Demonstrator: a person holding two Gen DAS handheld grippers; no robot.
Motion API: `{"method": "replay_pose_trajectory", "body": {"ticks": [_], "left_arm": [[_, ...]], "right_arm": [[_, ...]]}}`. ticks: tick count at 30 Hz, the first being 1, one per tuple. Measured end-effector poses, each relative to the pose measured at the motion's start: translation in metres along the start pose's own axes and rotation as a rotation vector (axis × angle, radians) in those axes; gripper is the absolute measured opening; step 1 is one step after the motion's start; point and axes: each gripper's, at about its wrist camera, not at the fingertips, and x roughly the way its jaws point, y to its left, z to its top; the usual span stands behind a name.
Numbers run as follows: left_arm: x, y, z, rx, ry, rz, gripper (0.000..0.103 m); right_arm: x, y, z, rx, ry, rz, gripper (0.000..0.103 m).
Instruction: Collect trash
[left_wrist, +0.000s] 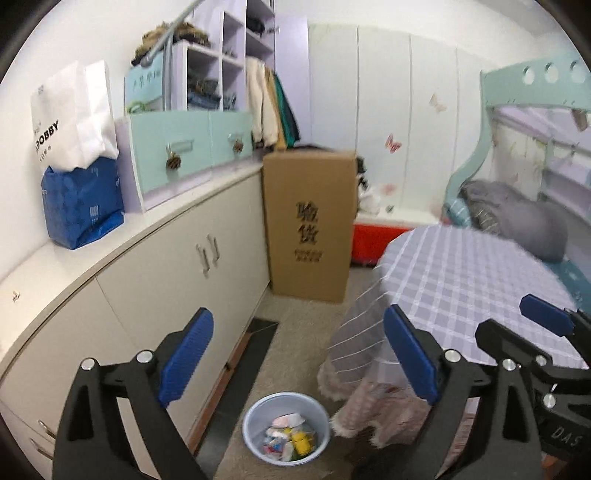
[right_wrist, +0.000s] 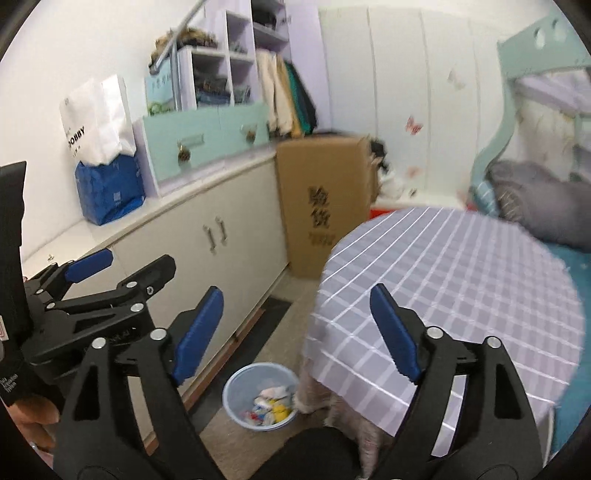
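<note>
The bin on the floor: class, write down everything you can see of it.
The bin is a small round pale blue tub, plastic by its look, standing upright and open-topped on the carpet. It sits between the white cabinets and the hanging edge of the checked tablecloth, close beside the cloth's fringe. Inside lie crumpled scraps in white, pink, yellow and blue, filling only the bottom. No hand-held gripper touches it.

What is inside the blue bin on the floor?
The blue bin holds crumpled trash: pale wrappers on top, yellow, red and blue scraps below. Whatever lies under that heap, and the bin's bottom, is covered.
</note>
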Motion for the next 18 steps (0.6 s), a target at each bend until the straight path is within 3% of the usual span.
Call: {"method": "replay_pose_trajectory", "body": {"ticks": [8,11,18], "left_arm": [[-0.091,-0.031,-0.013,0.021,-0.13,-0.047,0.095],[-0.114,-0.038,-0.017,0.017,-0.175,-0.042,0.095],[-0.127,-0.05,-0.022,0.033,-0.194,-0.042,0.095]], "right_arm": [[-0.089,-0.005,-0.016,-0.035,-0.138,-0.06,0.089],[-0.104,-0.01,-0.021,-0.023,-0.168,-0.075,0.09],[-0.11,-0.02,-0.031,0.016,-0.164,-0.087,0.09]]}}
